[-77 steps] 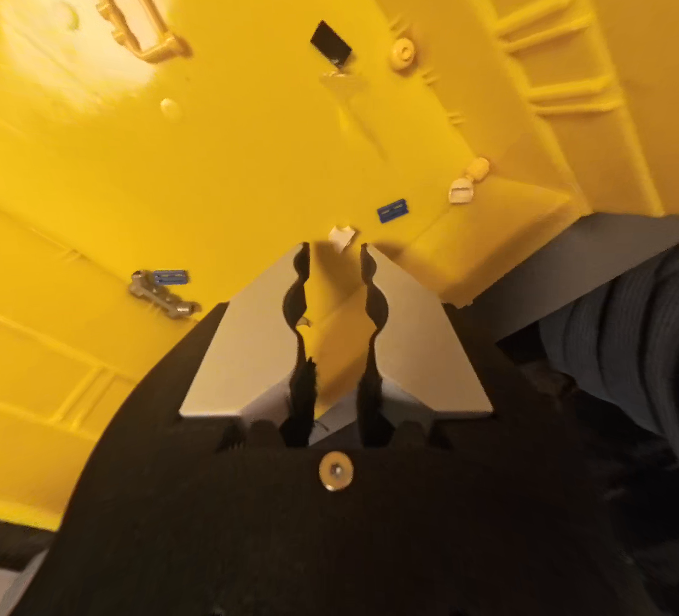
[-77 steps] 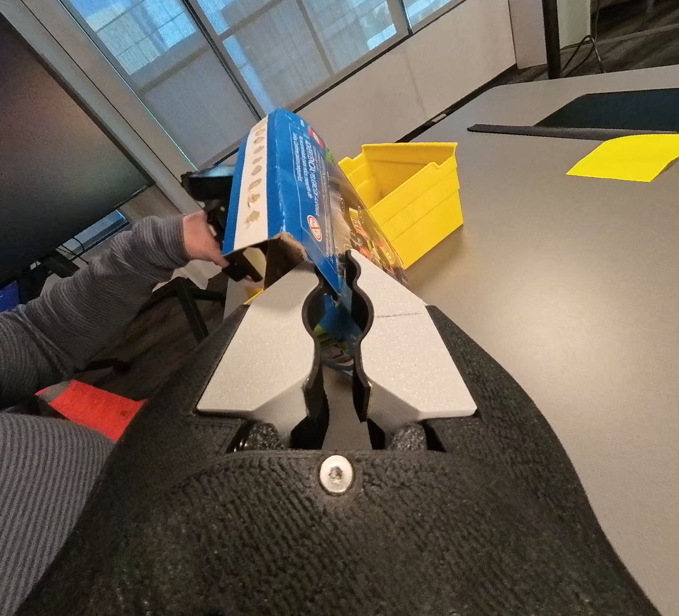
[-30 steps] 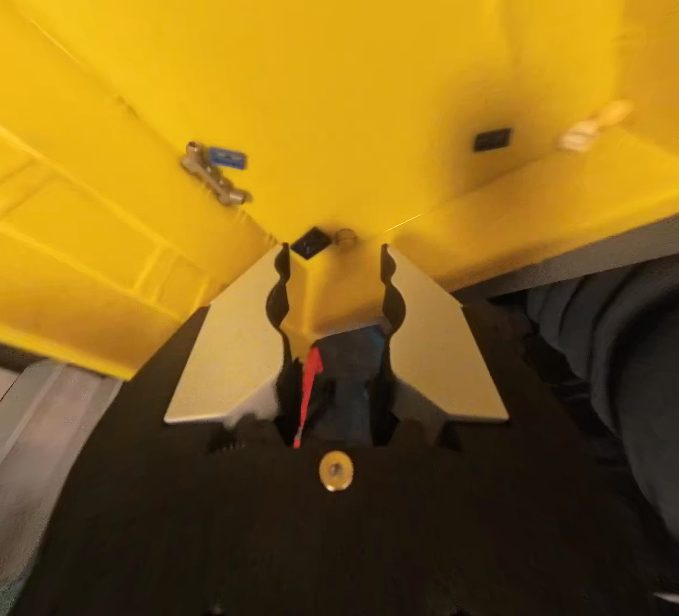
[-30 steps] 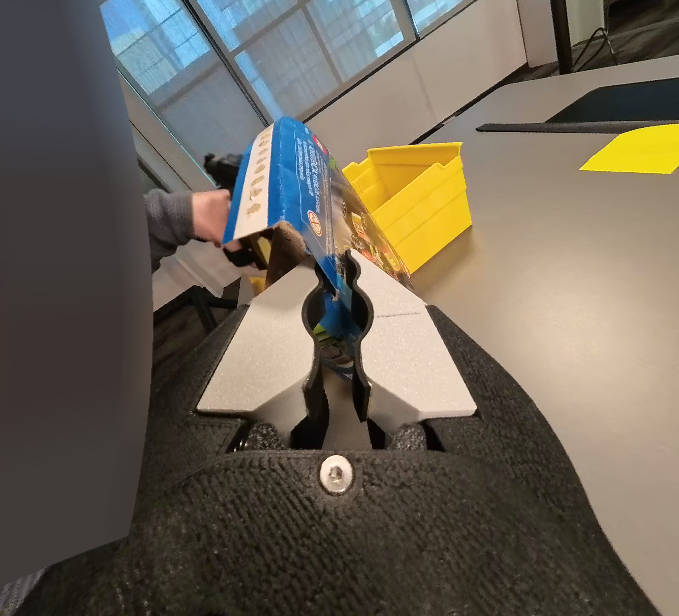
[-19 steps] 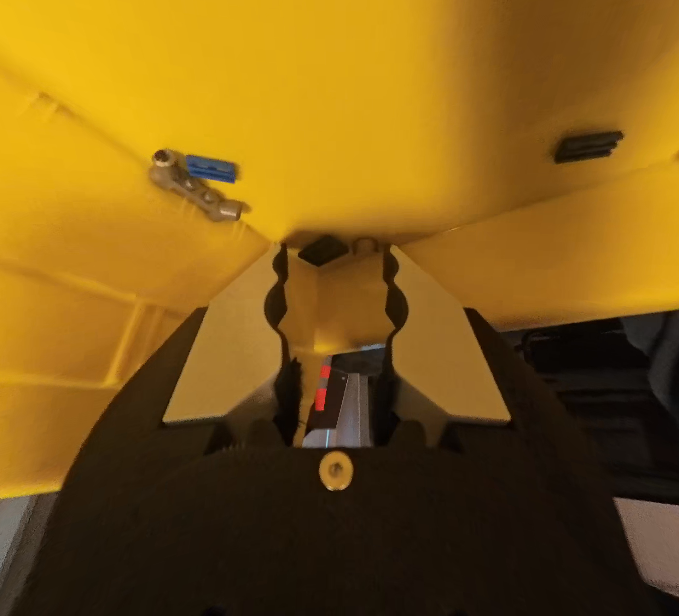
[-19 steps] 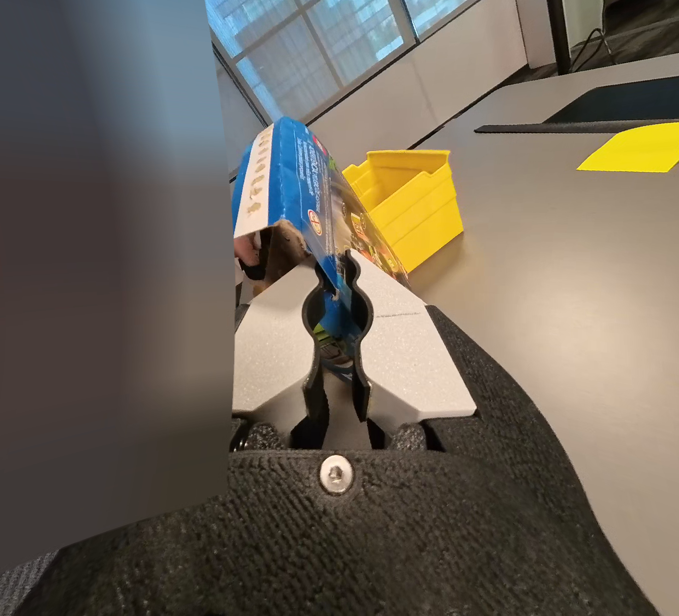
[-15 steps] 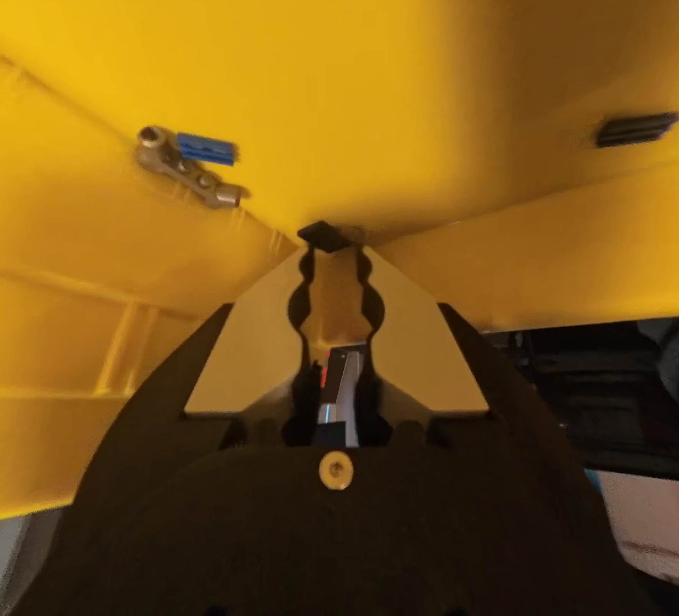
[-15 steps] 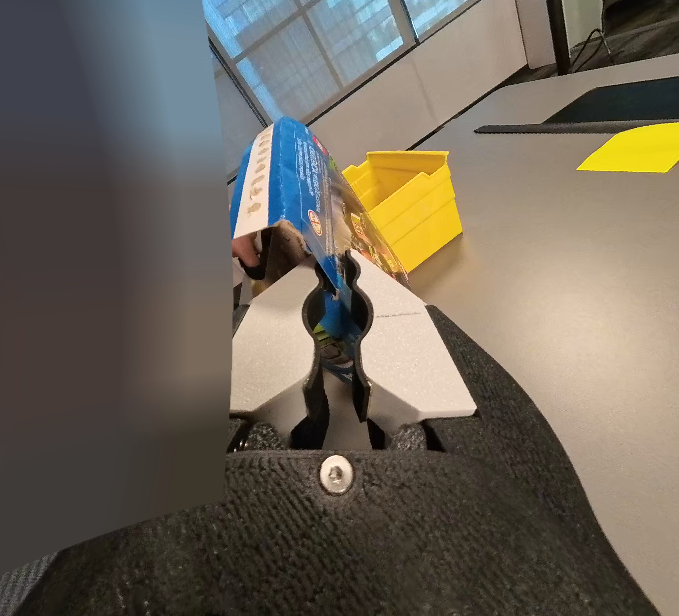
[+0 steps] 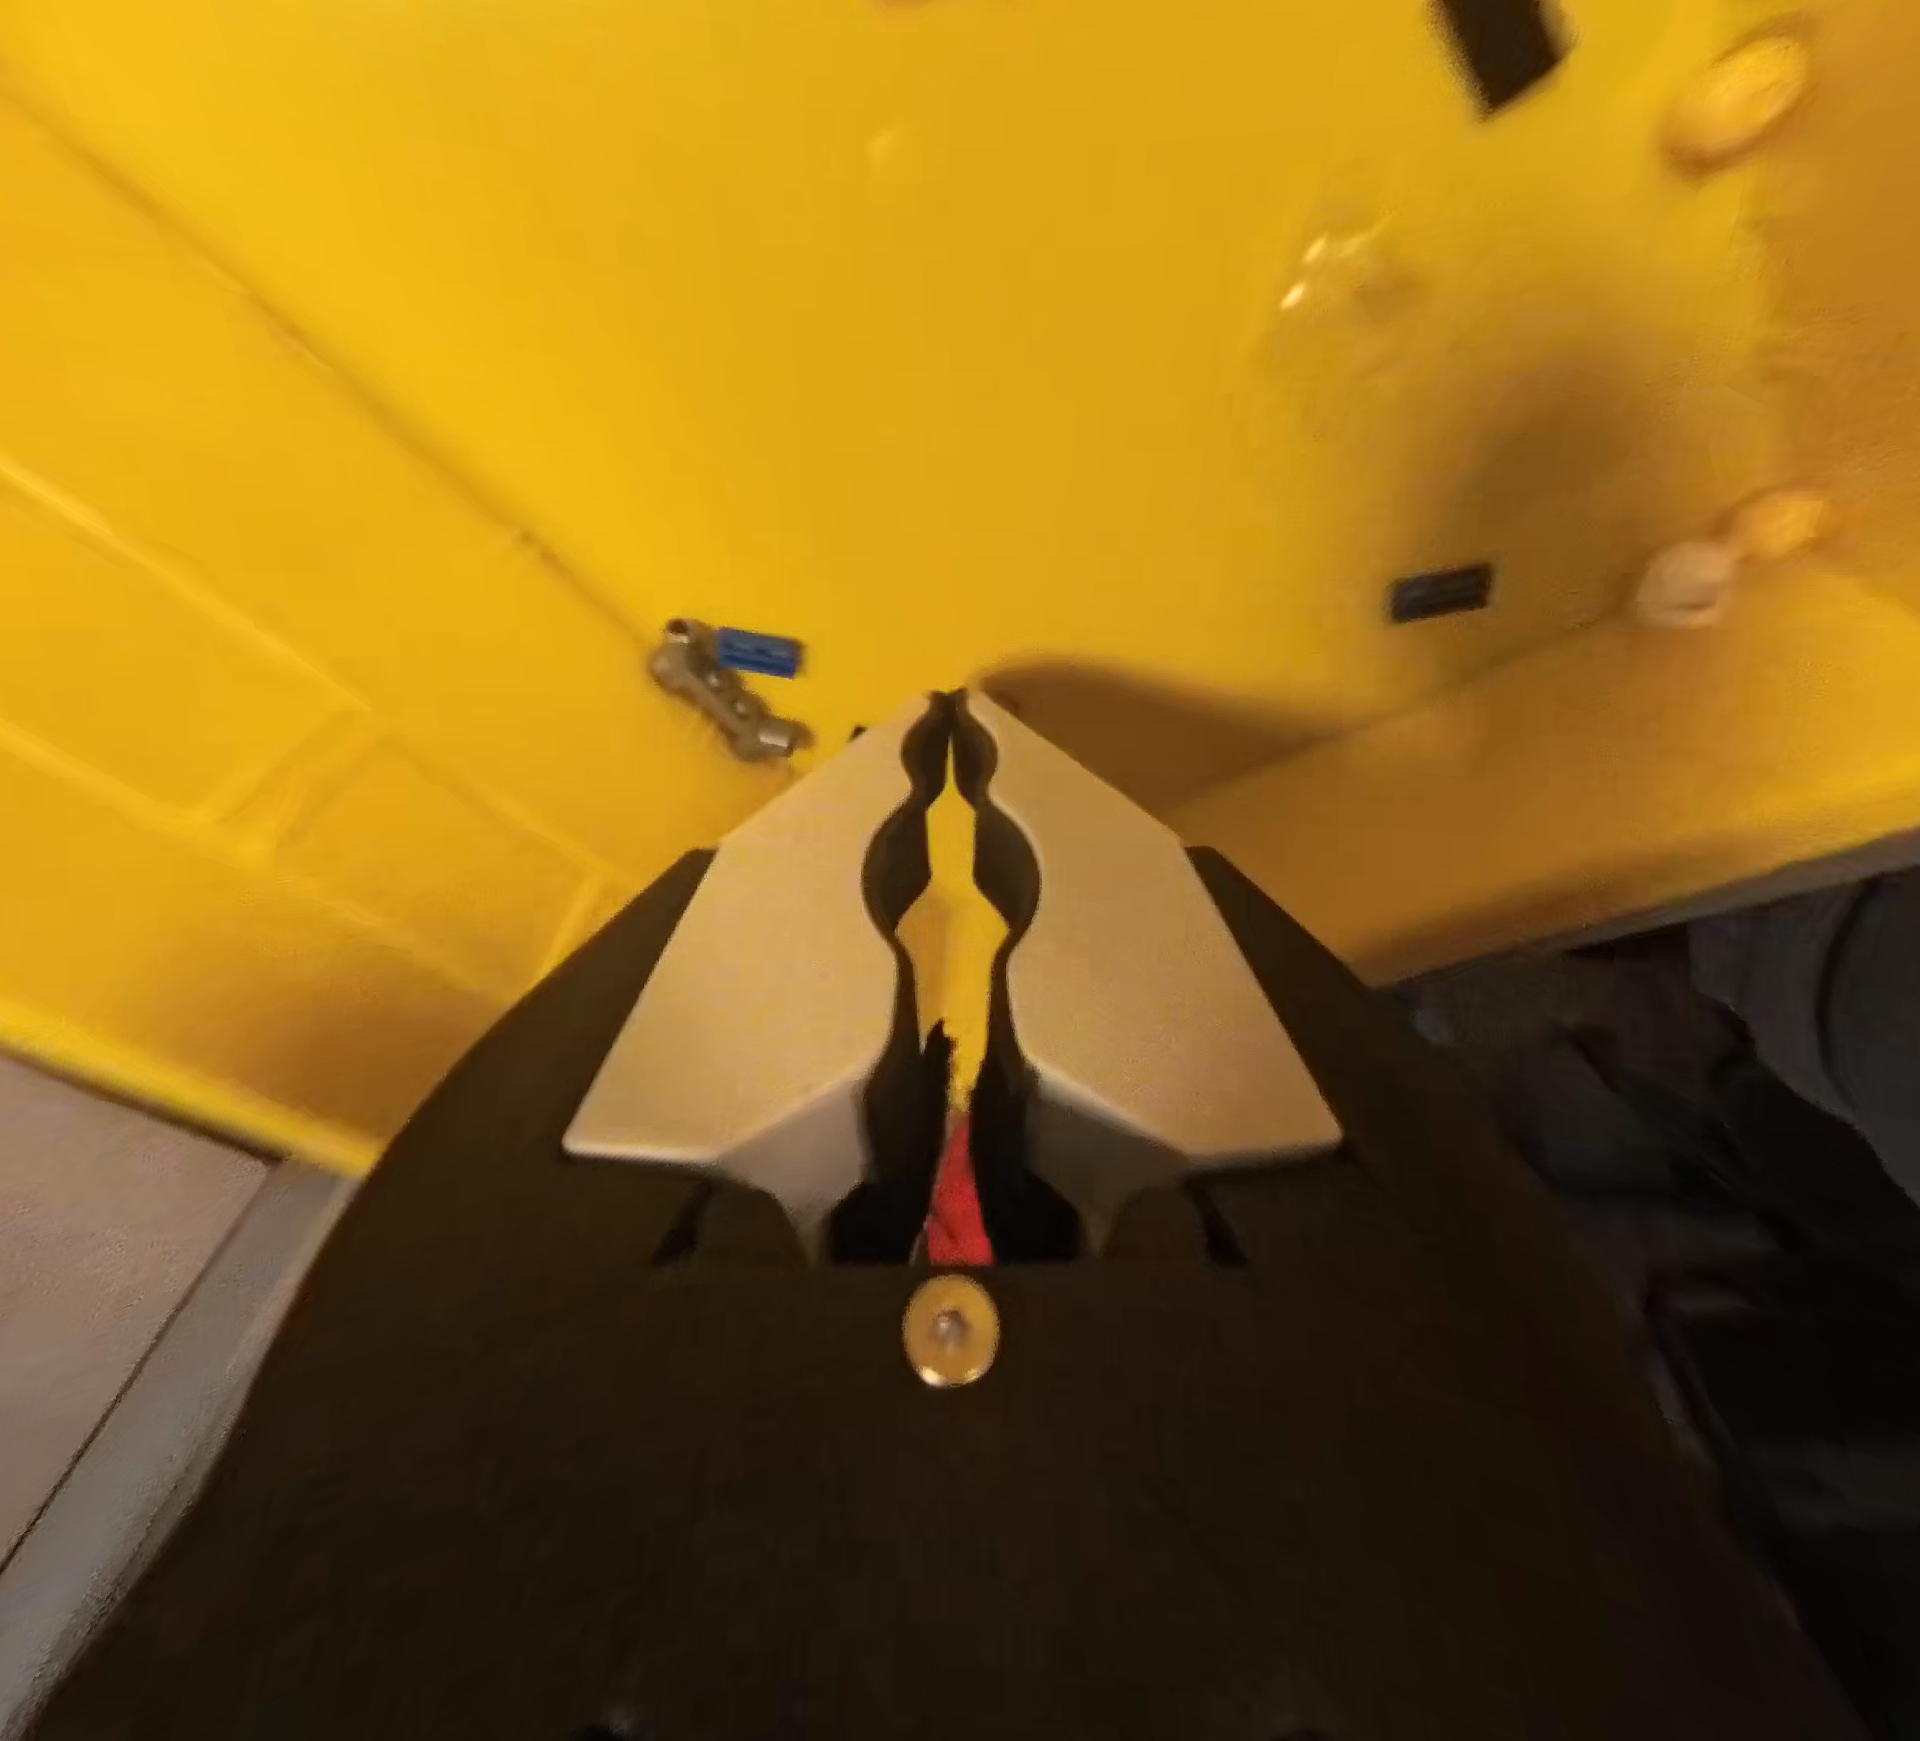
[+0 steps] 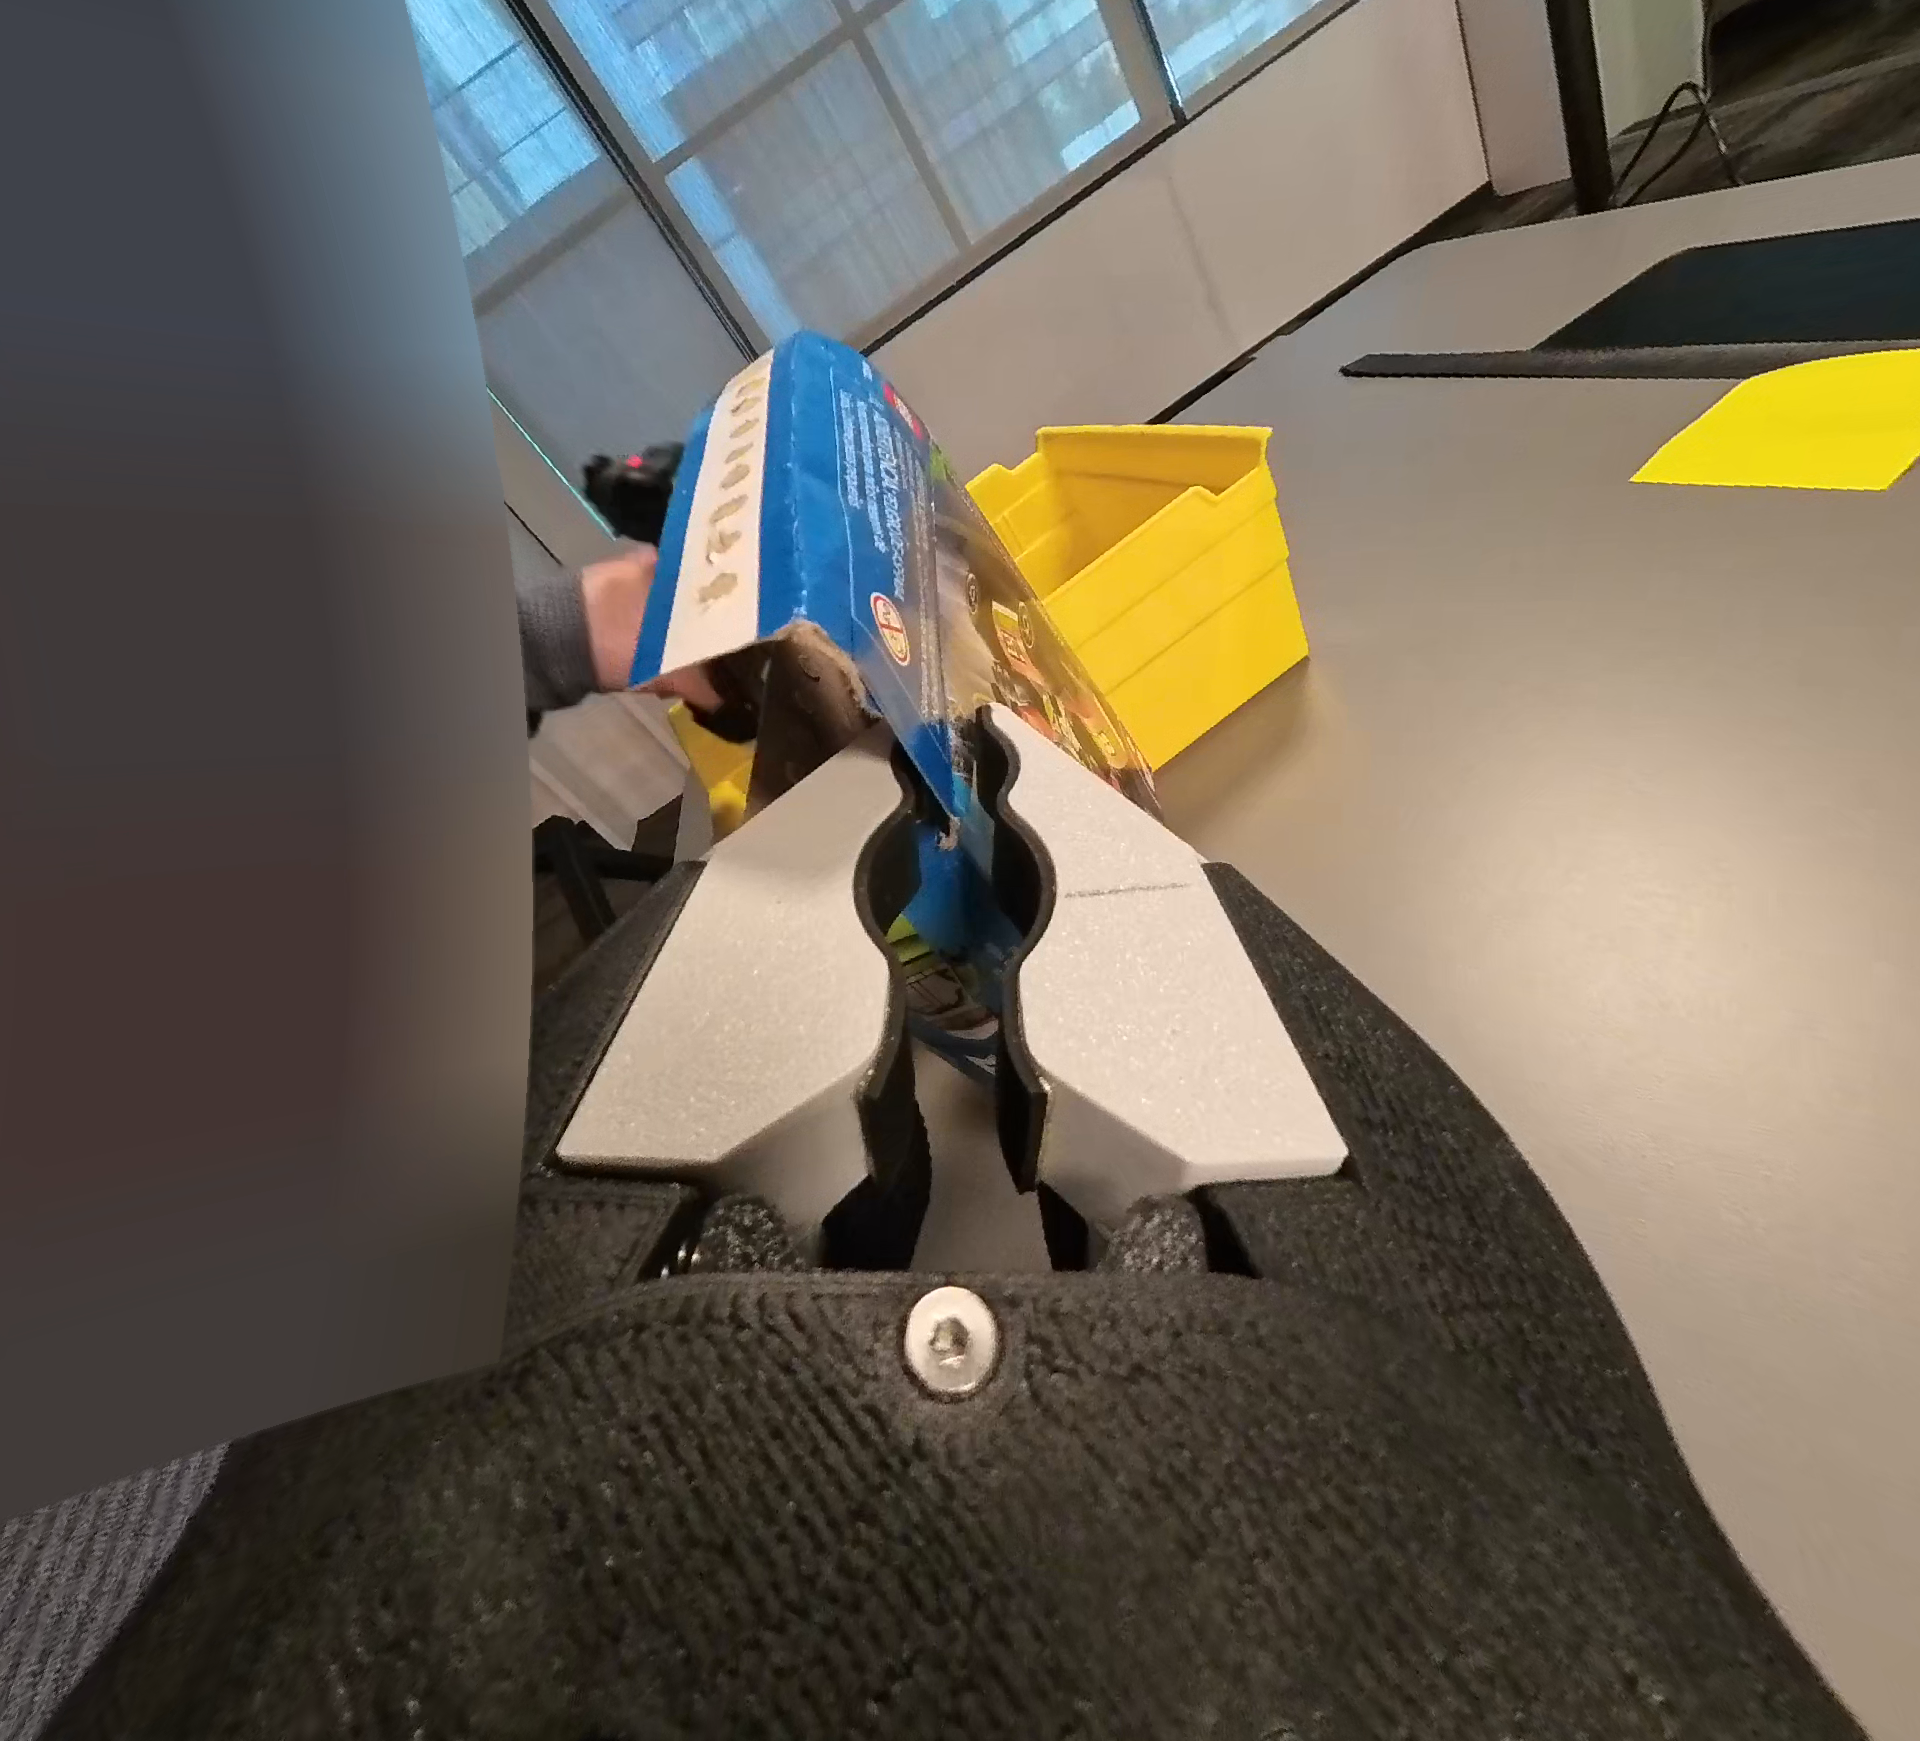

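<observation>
Inside the yellow bin (image 9: 935,341), near the corner where its floor meets the front wall, the left gripper (image 9: 951,704) now has its fingertips clenched together; a second ago they stood wide apart around a small black piece in that corner. Frame is motion-blurred, and whether the piece is pinched at the tips cannot be told: only a dark sliver shows just left of the fingers. A grey studded piece (image 9: 727,704) with a blue plate (image 9: 764,652) touching it lies just beside the tips along the left wall's foot. A black tile (image 9: 1501,34), a dark blue plate (image 9: 1444,595) and tan pieces (image 9: 1683,590) lie well apart toward the right wall. The right gripper (image 10: 951,735) is unchanged: both pads press on the side panel of the blue cardboard box (image 10: 831,496), held tilted, torn end down, at the left edge of the grey table (image 10: 1558,756), beside the bin
</observation>
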Demonstrator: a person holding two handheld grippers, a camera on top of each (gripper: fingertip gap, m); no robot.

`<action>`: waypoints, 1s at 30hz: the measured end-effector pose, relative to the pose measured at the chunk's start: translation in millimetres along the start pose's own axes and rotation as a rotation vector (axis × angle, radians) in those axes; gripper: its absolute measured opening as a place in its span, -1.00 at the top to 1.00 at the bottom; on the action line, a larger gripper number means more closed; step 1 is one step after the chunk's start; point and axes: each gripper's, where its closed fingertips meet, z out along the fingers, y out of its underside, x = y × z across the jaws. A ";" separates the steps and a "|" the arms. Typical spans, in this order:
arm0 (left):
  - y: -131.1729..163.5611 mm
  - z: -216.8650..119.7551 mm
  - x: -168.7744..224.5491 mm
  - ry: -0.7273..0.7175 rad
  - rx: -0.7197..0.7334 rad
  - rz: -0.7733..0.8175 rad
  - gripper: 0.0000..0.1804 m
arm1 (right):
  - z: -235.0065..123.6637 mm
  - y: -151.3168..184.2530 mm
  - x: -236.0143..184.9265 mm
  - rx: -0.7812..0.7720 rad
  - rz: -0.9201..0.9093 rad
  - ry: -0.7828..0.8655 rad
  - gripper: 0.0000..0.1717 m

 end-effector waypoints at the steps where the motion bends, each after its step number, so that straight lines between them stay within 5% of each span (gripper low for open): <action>1: -8.9 -12.1 1.6 -0.019 0.064 0.001 1.00 | -0.1 -0.2 0.3 0.001 0.000 0.002 0.95; 5: -62.4 -90.8 29.8 -0.120 0.482 0.079 1.00 | 0.3 -0.4 1.0 0.006 -0.004 0.011 0.95; 11: -109.8 -192.7 132.4 -0.139 1.009 0.357 1.00 | 1.5 -0.2 0.3 0.012 -0.015 0.022 0.95; 16: -129.2 -208.3 184.5 -0.122 1.102 0.507 1.00 | 2.2 -0.2 -0.2 0.019 -0.012 0.025 0.95; 22: -162.5 -195.9 182.0 -0.142 1.040 0.482 1.00 | 4.2 1.1 -3.2 0.018 -0.024 0.023 0.95; 26: -174.6 -180.1 176.1 -0.127 0.961 0.445 0.69 | 3.0 0.1 -0.2 0.025 -0.016 0.033 0.95; 30: -179.1 -182.8 175.5 -0.127 0.975 0.441 0.69 | 1.7 -0.7 1.7 0.031 -0.008 0.032 0.95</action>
